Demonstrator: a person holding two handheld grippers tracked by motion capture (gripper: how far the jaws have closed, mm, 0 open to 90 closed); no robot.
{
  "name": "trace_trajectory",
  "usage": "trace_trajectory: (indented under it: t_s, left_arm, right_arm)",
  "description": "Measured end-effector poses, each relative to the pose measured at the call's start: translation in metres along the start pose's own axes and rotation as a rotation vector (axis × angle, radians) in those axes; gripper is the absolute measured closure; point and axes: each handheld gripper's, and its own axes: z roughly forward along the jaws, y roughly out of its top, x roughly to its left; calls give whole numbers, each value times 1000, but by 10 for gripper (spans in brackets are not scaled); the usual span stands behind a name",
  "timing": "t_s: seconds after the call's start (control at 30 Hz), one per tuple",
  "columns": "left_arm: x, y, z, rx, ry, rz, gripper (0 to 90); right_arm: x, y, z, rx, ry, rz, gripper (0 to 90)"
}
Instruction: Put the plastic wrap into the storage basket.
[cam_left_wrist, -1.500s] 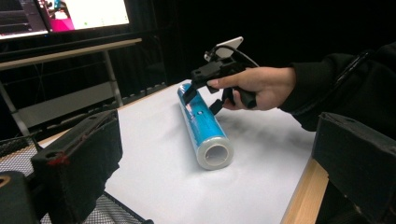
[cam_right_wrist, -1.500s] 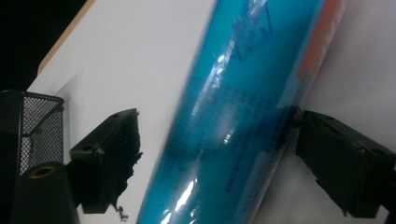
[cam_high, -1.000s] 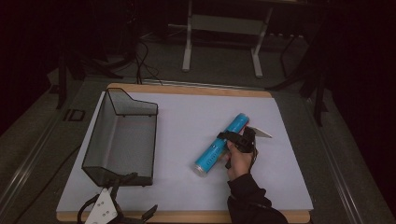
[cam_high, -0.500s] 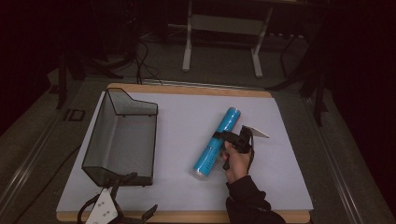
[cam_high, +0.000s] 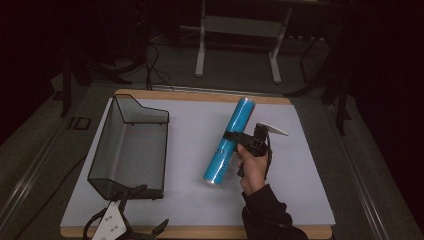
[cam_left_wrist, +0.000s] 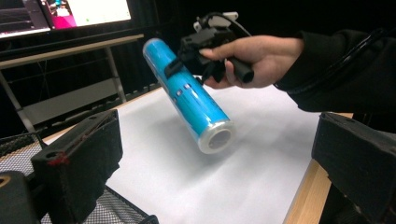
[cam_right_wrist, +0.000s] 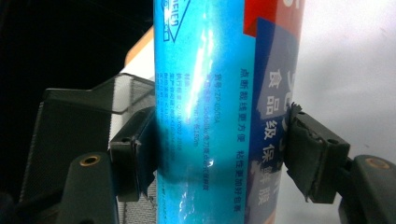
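So the right gripper (cam_high: 234, 136) has its jaws closed around the middle of the blue roll (cam_high: 229, 141), one pad on each side of it, and the roll is lifted off the white mat (cam_high: 300, 180), tilted, hanging over the middle of the table a bit toward the right edge. You can see in the left gripper view that it's clear of the surface, with its open tube end facing the camera. Looks like a roll of cling film in shiny wrapper, so my guess is light but slick, and the cardboard core should keep it stiff enough not to crush. Grabbing it mid-length seems like the right call since it won't tip either way, but I'd keep a firm squeeze because that glossy film could slide. The left gripper (cam_high: 116, 226) sits at the near edge by the left corner, jaws spread wide with nothing in them. The black mesh tray (cam_high: 130, 150) is along the left side of the table, empty as far as I can tell.
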Motion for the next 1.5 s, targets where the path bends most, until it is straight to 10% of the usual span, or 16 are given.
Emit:
trace_trajectory:
  t_s: [1.0,1.5]
  left_arm:
    - [2,-1,-1,-2,2,-10,25]
    - [3,-1,-3,1,17,-21,25]
  right_arm:
    - [124,-8,7,-42,19,-387,321]
    - [181,-31,48,23,72,-443,321]
